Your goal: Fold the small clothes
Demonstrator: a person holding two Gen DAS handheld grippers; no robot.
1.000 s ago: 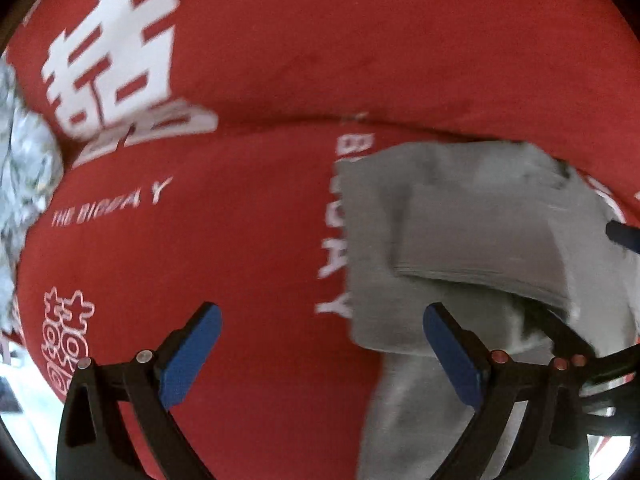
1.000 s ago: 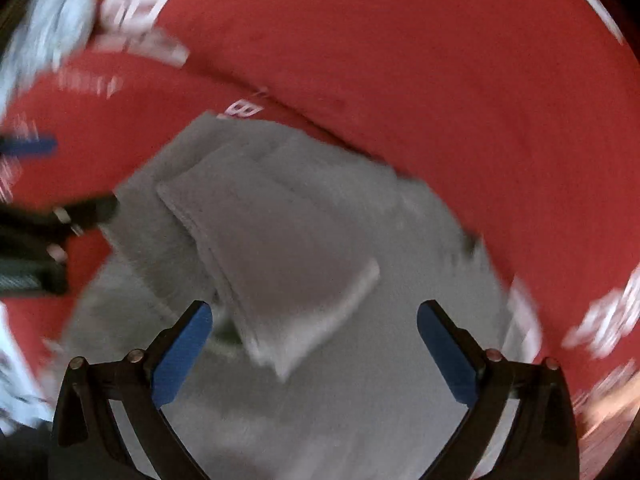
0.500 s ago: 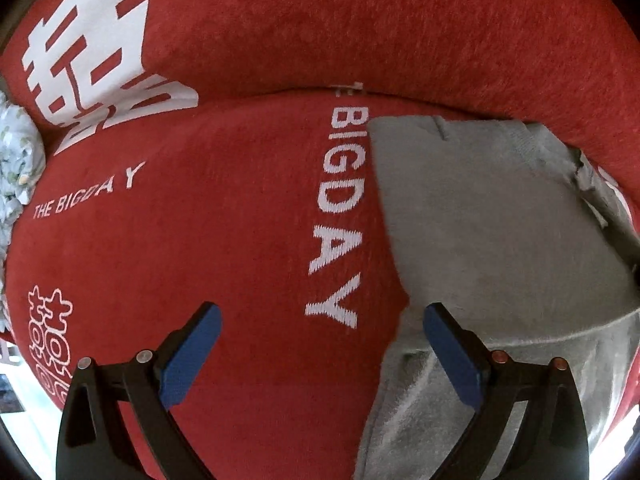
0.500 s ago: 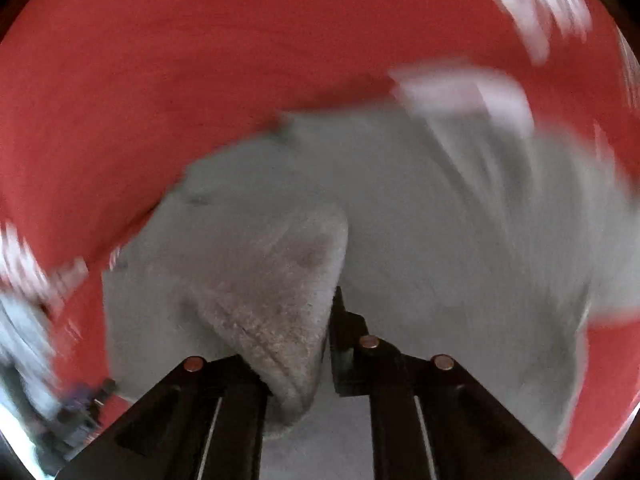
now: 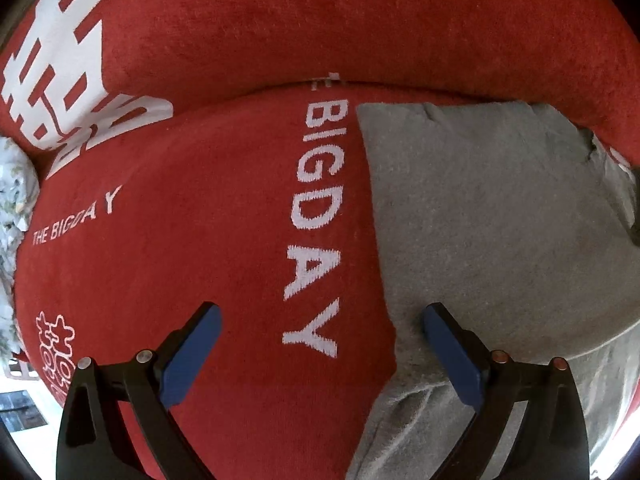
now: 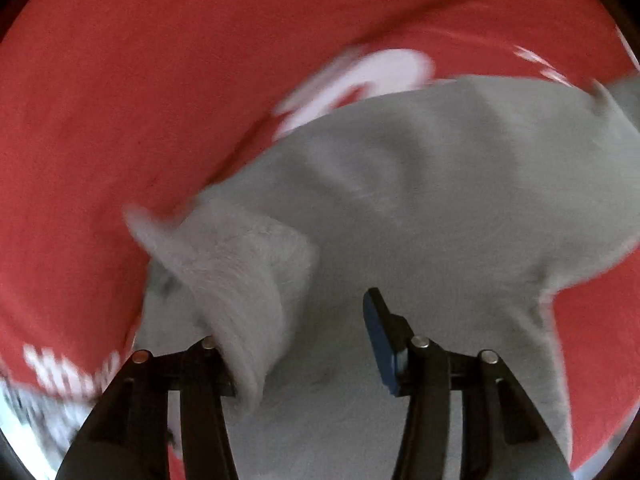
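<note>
Red plush blanket (image 5: pixel 224 240) with white lettering underneath everything. Nearest, left gripper (image 5: pixel 320 344) spread wide, empty, one blue pad over the grey garment (image 5: pixel 480 220), straddling its left edge. Right gripper (image 6: pixel 304 320) half open, jaws just parted, a folded grey flap draped against the left finger (image 6: pixel 204 364), not pinched. Beyond, garment lying flat on the blanket. Farther off, blurred white characters.

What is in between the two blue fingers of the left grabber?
In the left wrist view, the open left gripper frames red plush blanket with a white "Y" and the grey fleece garment's edge.
</note>
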